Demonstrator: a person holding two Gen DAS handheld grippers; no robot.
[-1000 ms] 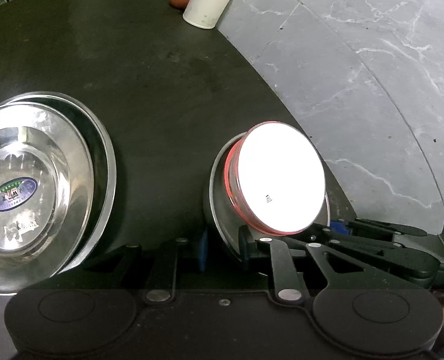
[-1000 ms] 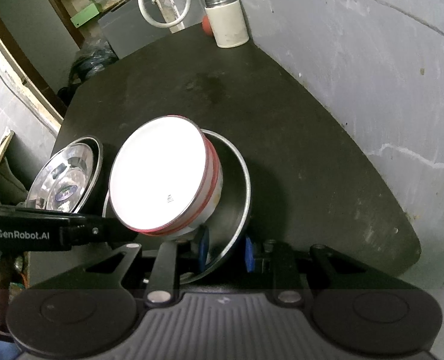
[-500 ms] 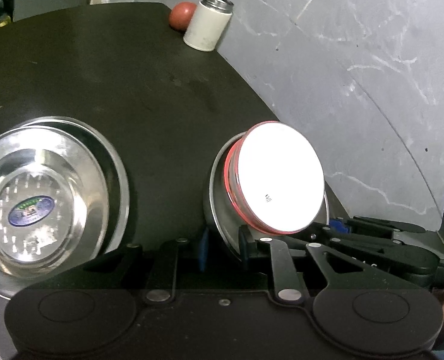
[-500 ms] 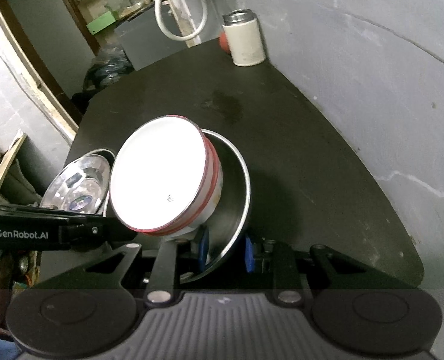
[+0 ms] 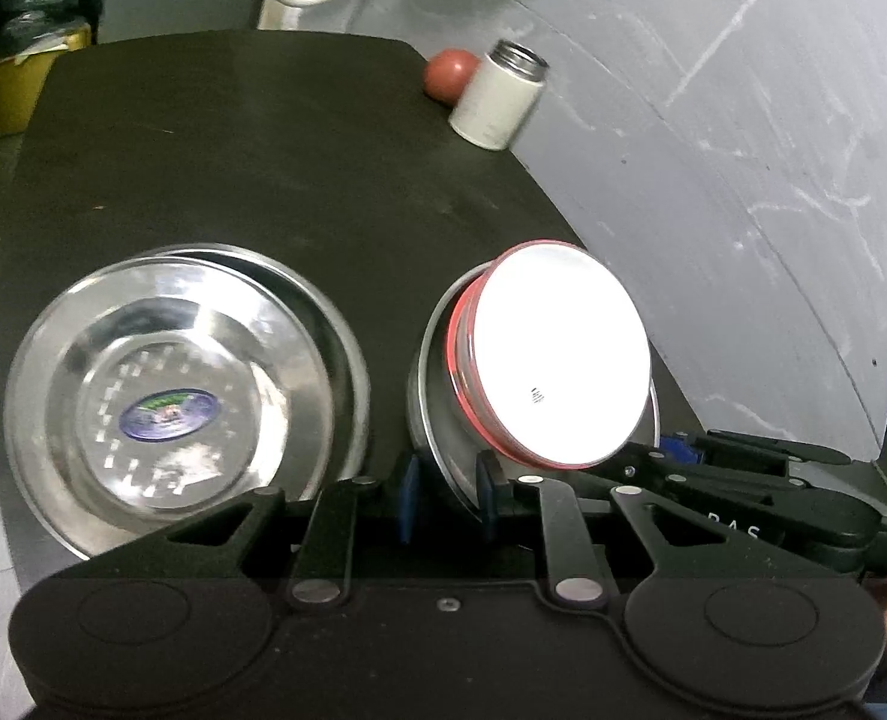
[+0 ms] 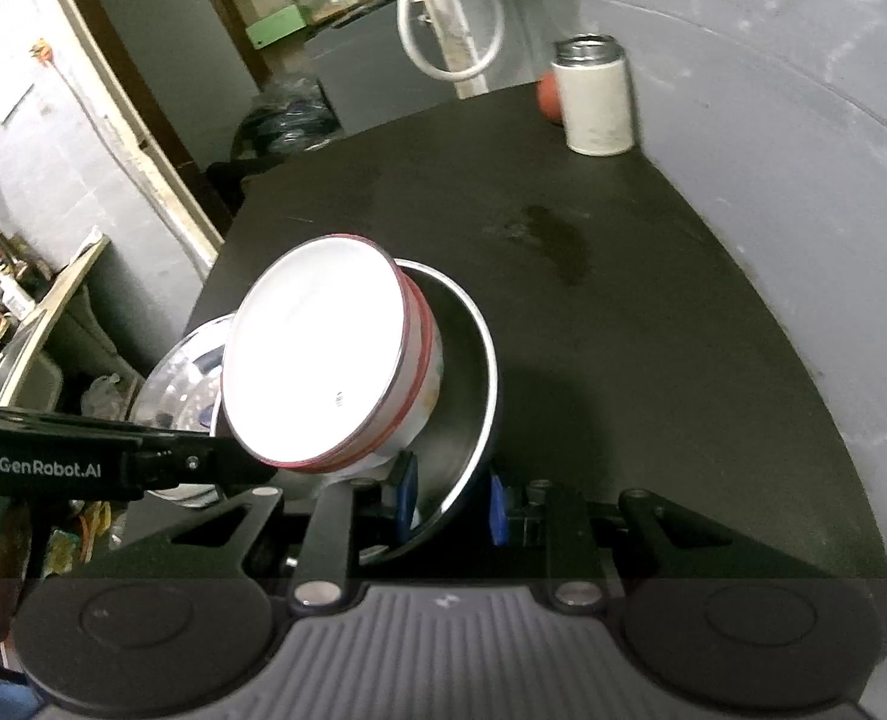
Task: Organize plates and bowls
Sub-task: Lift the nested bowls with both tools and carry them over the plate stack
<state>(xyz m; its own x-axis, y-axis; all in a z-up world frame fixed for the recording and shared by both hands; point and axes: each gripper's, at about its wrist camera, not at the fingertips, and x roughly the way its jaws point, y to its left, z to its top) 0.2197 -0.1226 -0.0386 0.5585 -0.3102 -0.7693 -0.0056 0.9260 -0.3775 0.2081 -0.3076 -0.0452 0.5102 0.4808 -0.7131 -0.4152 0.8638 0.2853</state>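
A white enamel bowl (image 5: 563, 360) with a red rim sits tilted inside a steel bowl (image 5: 437, 420). My left gripper (image 5: 446, 495) is shut on the steel bowl's near rim. From the other side, my right gripper (image 6: 450, 495) is shut on the same steel bowl (image 6: 467, 372), with the white bowl (image 6: 317, 354) leaning left in it. Both bowls hang tilted above the dark table (image 5: 263, 150). A stack of steel plates (image 5: 185, 396) with a blue sticker lies on the table to the left, partly hidden in the right wrist view.
A white canister (image 5: 497, 96) and a red ball-like thing (image 5: 449, 73) stand at the table's far right corner against the grey wall (image 5: 743, 180). A dark stain (image 6: 557, 240) marks the tabletop. A white hose loop (image 6: 443, 30) hangs behind the table.
Both grippers have risen with the bowls held between them, so the table looks farther away. The plate stack has shifted toward the middle of the left wrist view.
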